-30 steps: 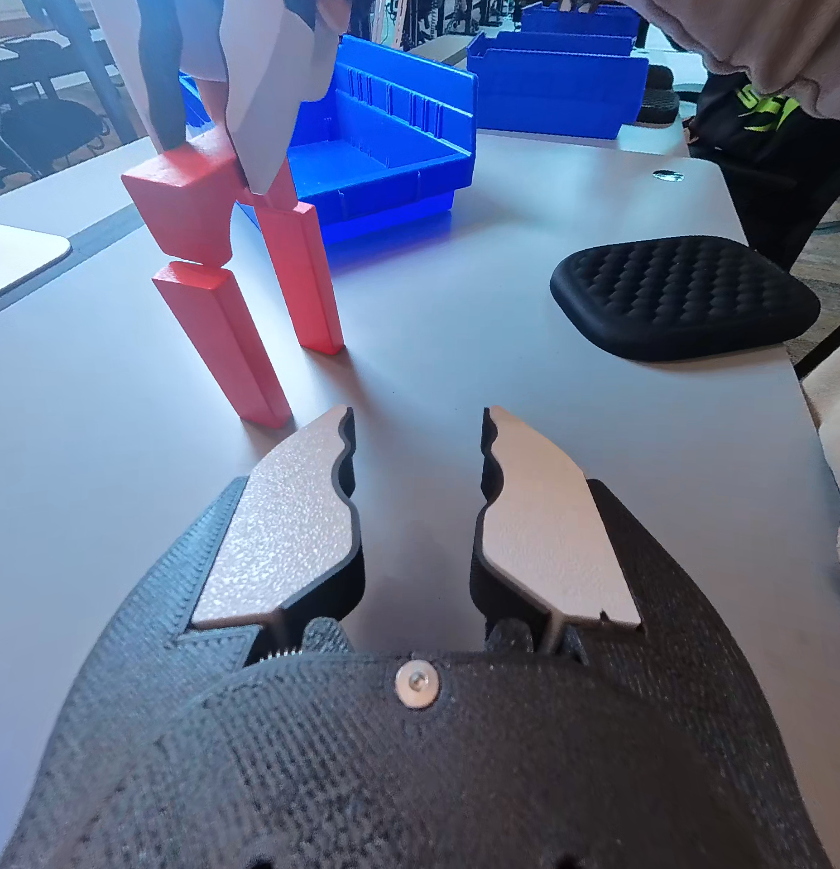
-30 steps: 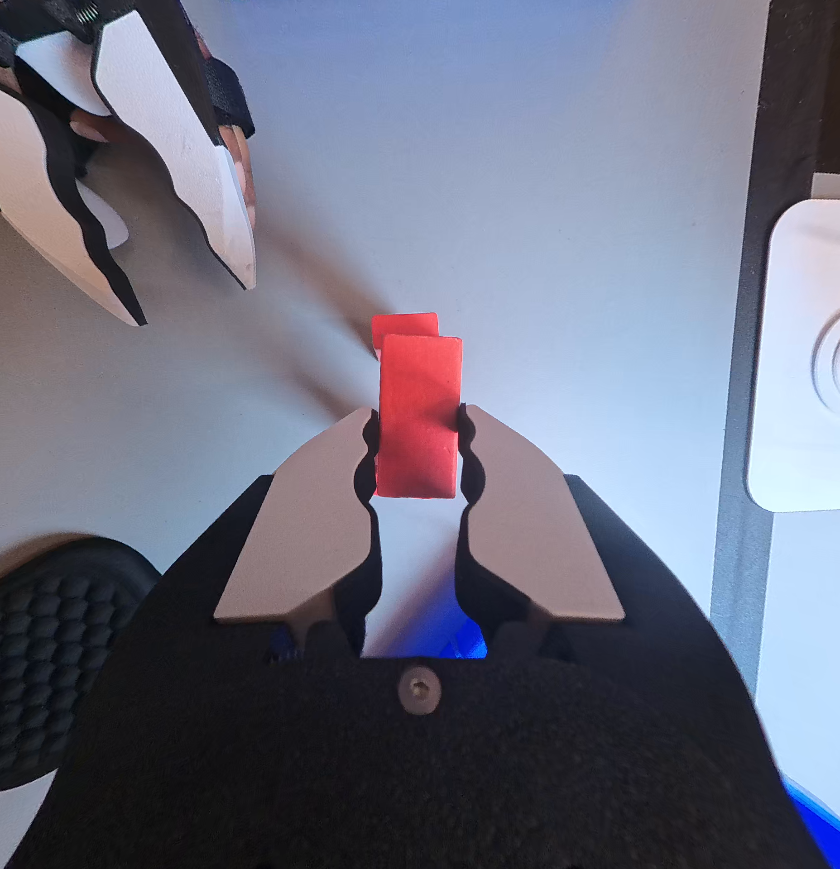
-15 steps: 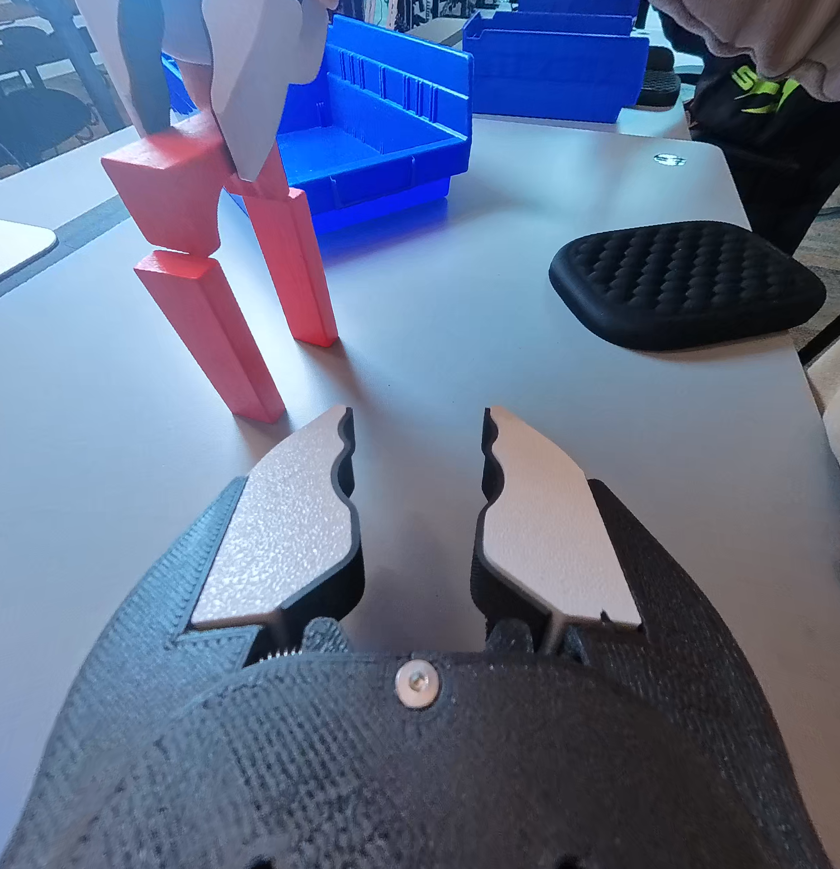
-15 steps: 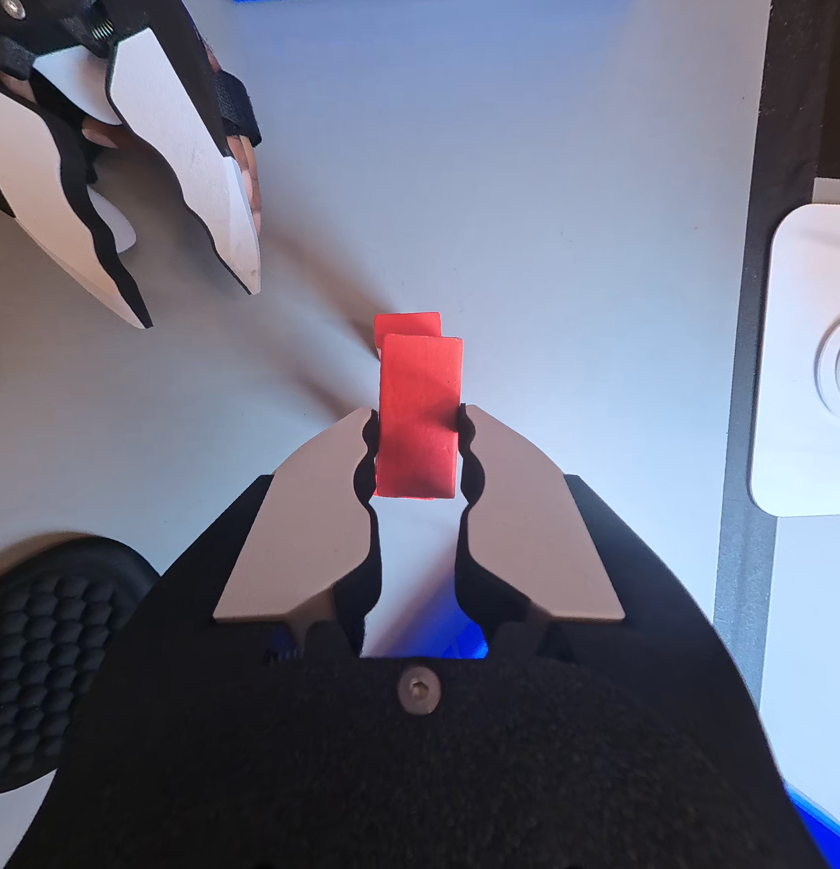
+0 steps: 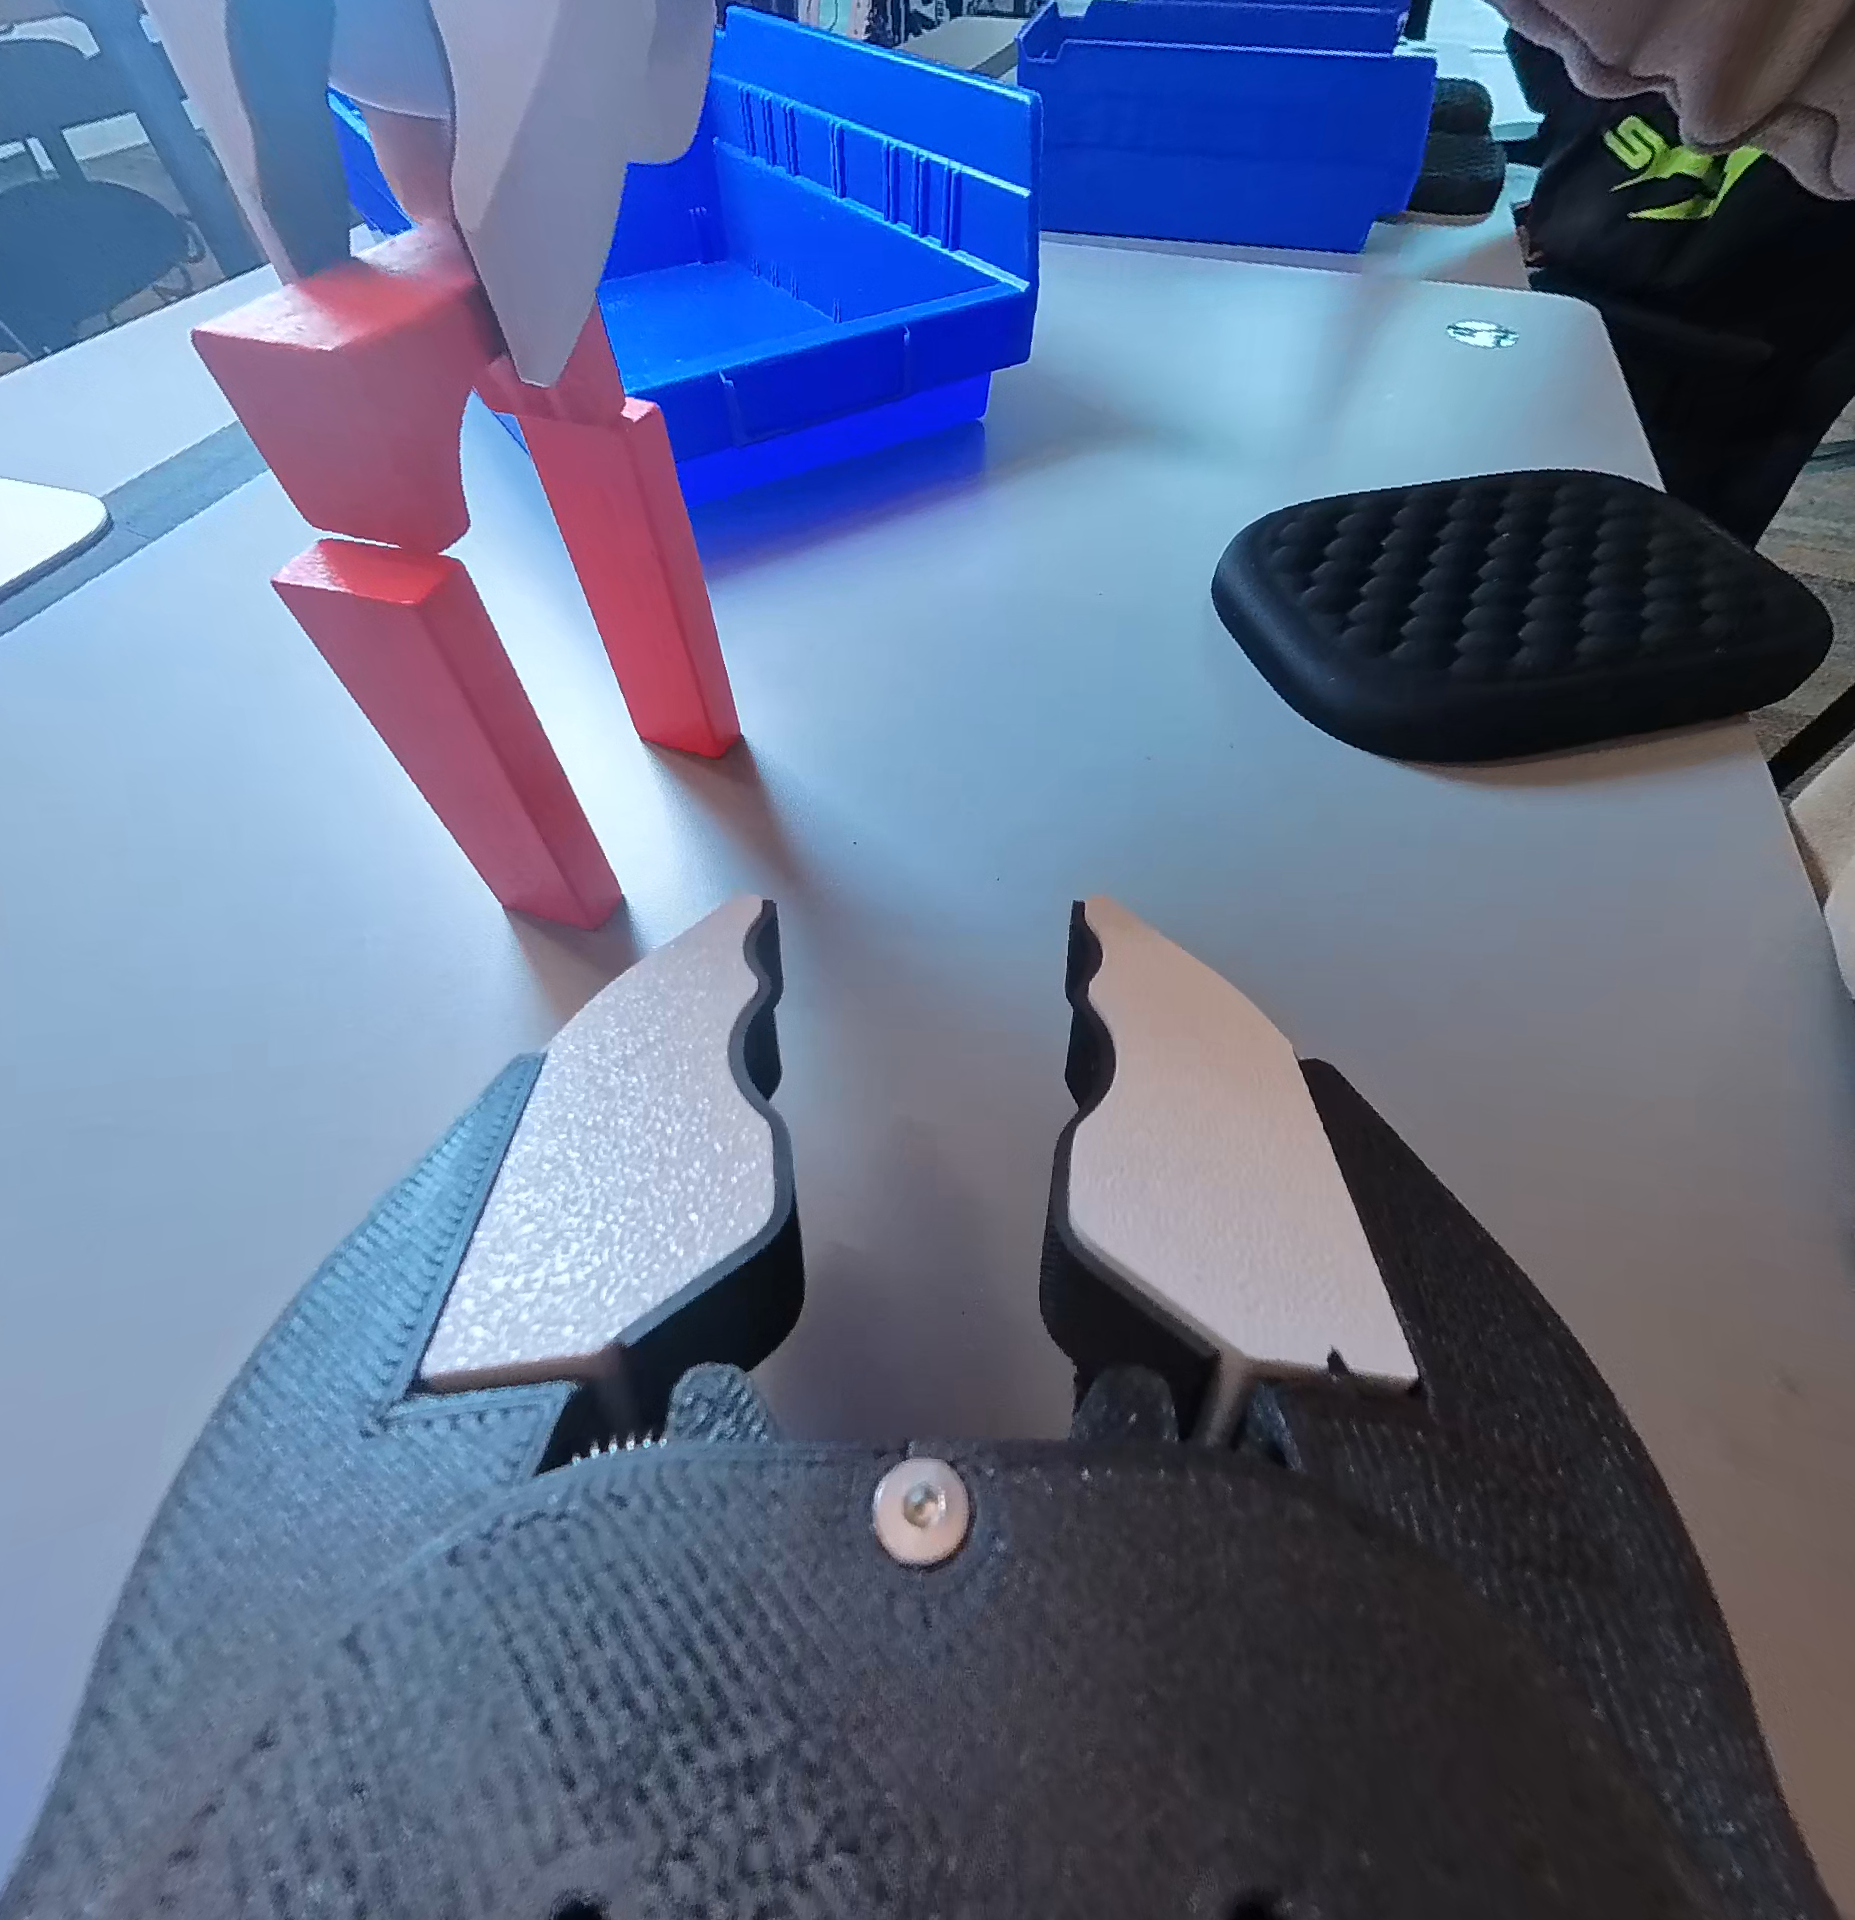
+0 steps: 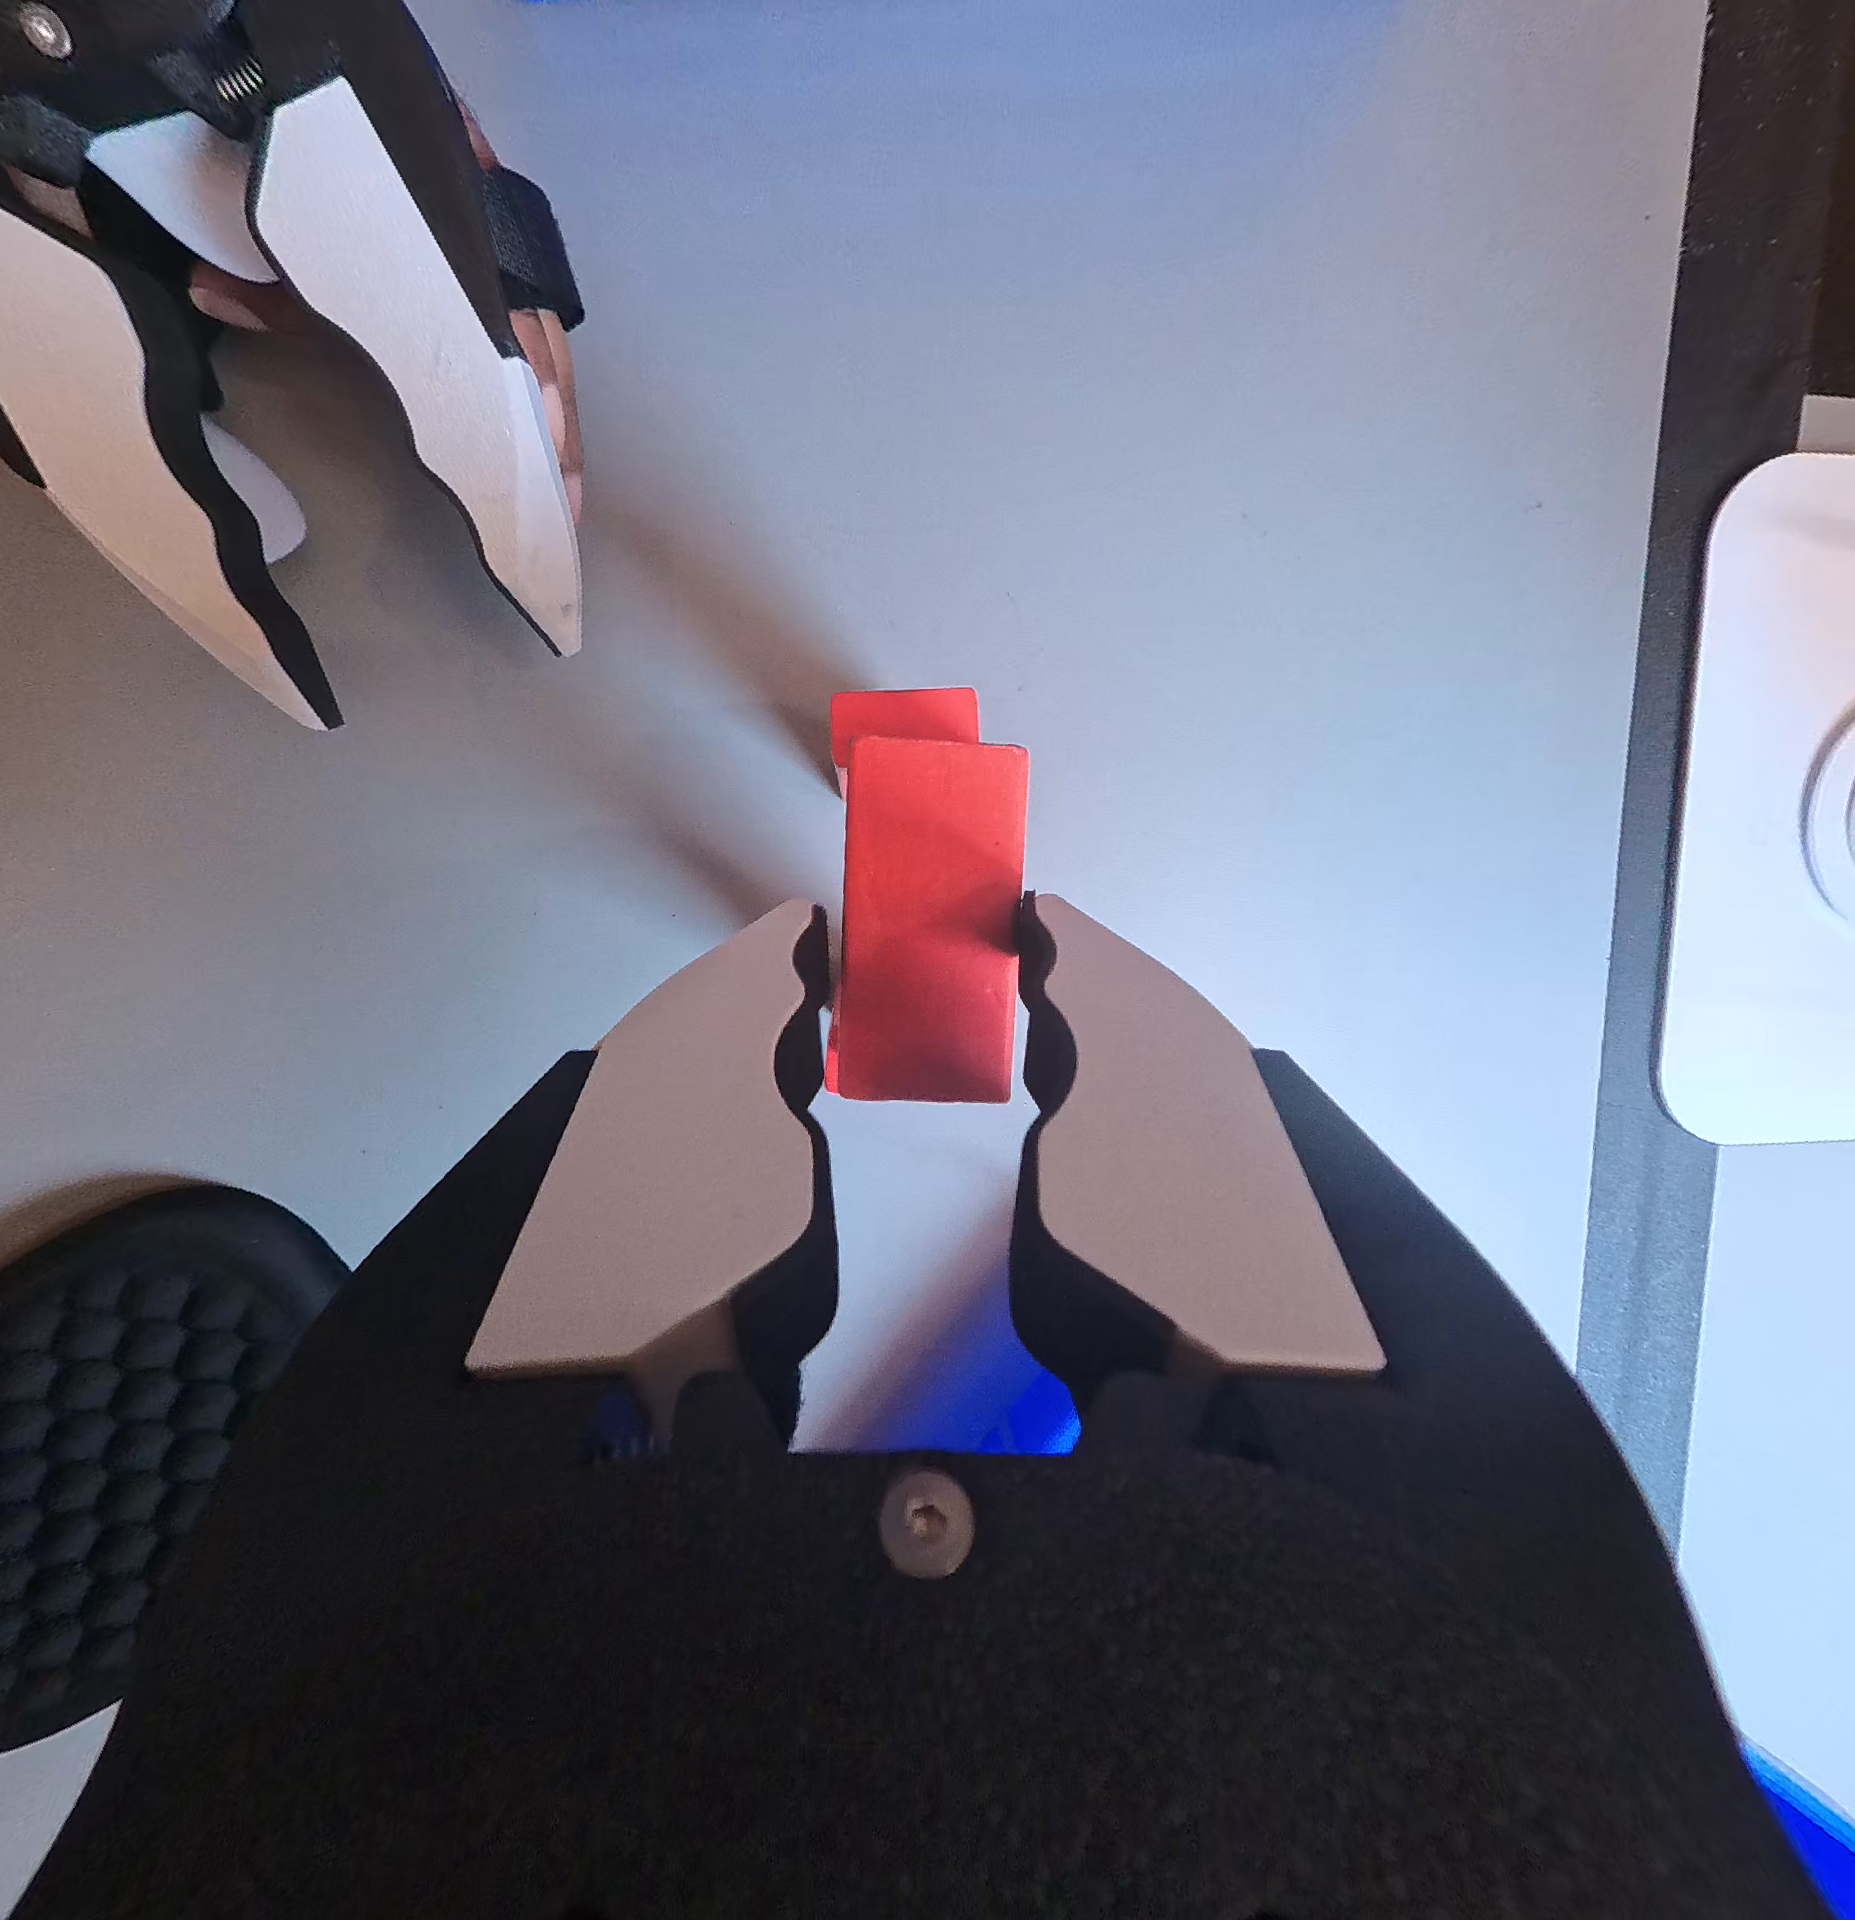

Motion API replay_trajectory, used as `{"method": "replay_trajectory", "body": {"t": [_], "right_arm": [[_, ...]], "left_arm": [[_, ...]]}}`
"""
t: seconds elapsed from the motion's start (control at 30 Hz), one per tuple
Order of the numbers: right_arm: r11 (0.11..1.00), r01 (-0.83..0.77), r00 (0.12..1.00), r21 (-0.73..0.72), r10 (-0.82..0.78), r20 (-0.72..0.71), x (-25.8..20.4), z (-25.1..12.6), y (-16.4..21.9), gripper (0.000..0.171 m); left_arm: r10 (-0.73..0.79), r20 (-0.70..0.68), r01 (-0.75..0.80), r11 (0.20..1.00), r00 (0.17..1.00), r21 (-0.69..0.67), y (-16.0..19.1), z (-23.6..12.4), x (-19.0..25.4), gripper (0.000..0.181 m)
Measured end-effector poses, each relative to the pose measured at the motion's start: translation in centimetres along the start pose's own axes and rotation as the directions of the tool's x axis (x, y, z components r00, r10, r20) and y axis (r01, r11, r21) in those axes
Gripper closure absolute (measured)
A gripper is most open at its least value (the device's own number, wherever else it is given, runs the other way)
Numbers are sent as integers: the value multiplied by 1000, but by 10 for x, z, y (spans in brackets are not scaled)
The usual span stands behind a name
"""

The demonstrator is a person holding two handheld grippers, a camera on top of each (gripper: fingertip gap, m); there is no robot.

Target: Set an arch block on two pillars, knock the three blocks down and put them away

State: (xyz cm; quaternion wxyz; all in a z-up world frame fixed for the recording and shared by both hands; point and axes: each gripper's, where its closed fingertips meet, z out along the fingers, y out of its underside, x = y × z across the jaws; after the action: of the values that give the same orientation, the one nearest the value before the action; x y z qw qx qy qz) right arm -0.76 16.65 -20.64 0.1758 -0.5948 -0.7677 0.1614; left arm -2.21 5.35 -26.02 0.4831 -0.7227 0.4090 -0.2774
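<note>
The right gripper (image 6: 923, 914) has its jaws clamped on the red arch-shaped block (image 5: 351, 416), holding it over the two upright red pillar blocks. Its near foot sits just over the nearer red pillar (image 5: 455, 727), with a thin dark line between them, so I cannot tell whether they touch; its far foot meets the top of the farther red pillar (image 5: 642, 582). The left gripper (image 5: 923, 935) hovers just this side of the nearer pillar, jaws spread and empty, with bare grey desk (image 5: 1006, 675) all about it. The desk's edge runs off behind a black dimpled pad (image 5: 1515, 613) lying well right of the pillars. Behind the pillars stands an open blue plastic bin (image 5: 850, 301), its visible floor bare. Only the right wrist view, looking straight down, shows a white rounded plate (image 6: 1796, 790) beyond a dark seam right of the arch.
</note>
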Motion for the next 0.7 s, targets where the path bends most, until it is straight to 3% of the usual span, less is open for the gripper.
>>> {"method": "replay_trajectory", "body": {"t": [0.7], "right_arm": [[1000, -1, 1000, -5, 1, -2, 0, 1, 0, 134]], "left_arm": [[3, -2, -3, 1000, 1000, -17, 4, 2, 0, 127]]}}
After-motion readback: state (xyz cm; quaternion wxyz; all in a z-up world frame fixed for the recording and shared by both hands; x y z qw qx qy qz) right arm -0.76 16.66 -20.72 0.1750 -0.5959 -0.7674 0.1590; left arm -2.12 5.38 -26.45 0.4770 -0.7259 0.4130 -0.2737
